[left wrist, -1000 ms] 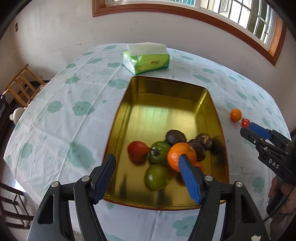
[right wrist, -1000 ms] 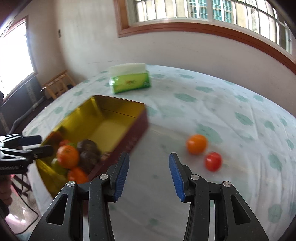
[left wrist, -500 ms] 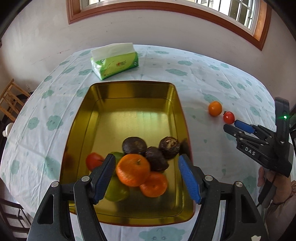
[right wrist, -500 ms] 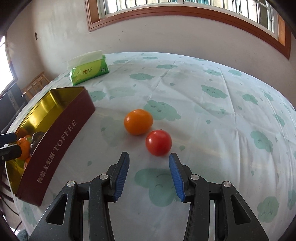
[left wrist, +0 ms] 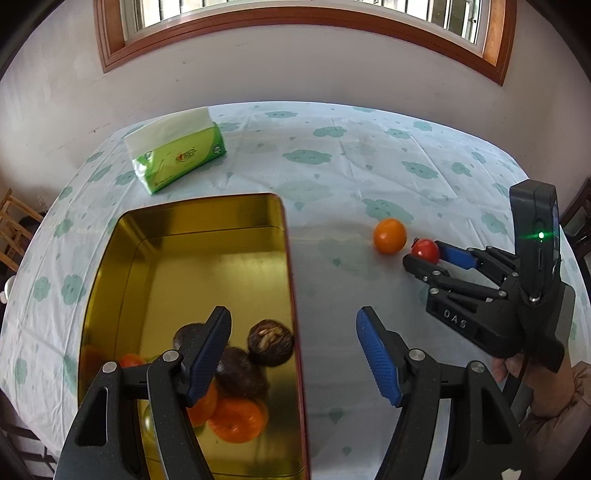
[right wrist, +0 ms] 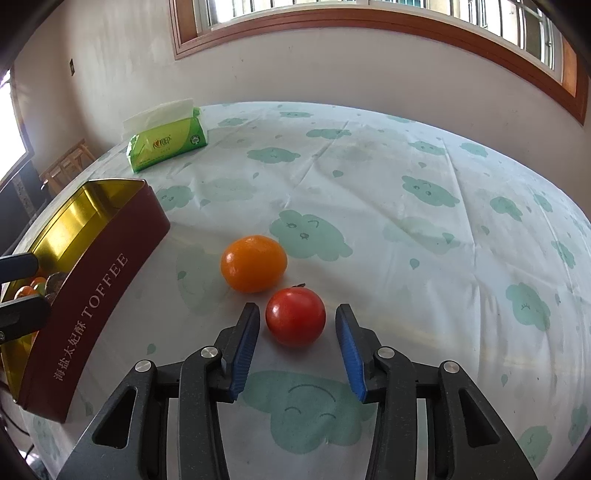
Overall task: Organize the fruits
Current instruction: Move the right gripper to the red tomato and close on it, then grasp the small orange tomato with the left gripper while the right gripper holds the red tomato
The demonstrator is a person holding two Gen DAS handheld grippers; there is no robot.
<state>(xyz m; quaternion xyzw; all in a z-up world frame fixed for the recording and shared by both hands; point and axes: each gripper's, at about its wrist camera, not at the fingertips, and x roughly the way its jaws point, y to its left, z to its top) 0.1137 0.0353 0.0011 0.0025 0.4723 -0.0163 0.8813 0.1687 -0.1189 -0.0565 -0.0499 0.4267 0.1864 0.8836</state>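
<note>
Right hand-held gripper [right wrist: 297, 325] closing around tomato [right wrist: 295, 316]

I see a whitish wall [right wrist: 332, 74] behind the tabletop [right wrist: 406, 206], which wears a pale cloth printed with green clouds. Above runs a wood-framed window [left wrist: 303, 22], daylight pouring in. A wooden chair [left wrist: 14, 229] stands at left.

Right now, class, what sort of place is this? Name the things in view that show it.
Most likely a room in a home, perhaps a dining room: a table under a cloud-print tablecloth, a pack of tissues, a toffee tin used for fruit, and a wood-framed window behind.
</note>
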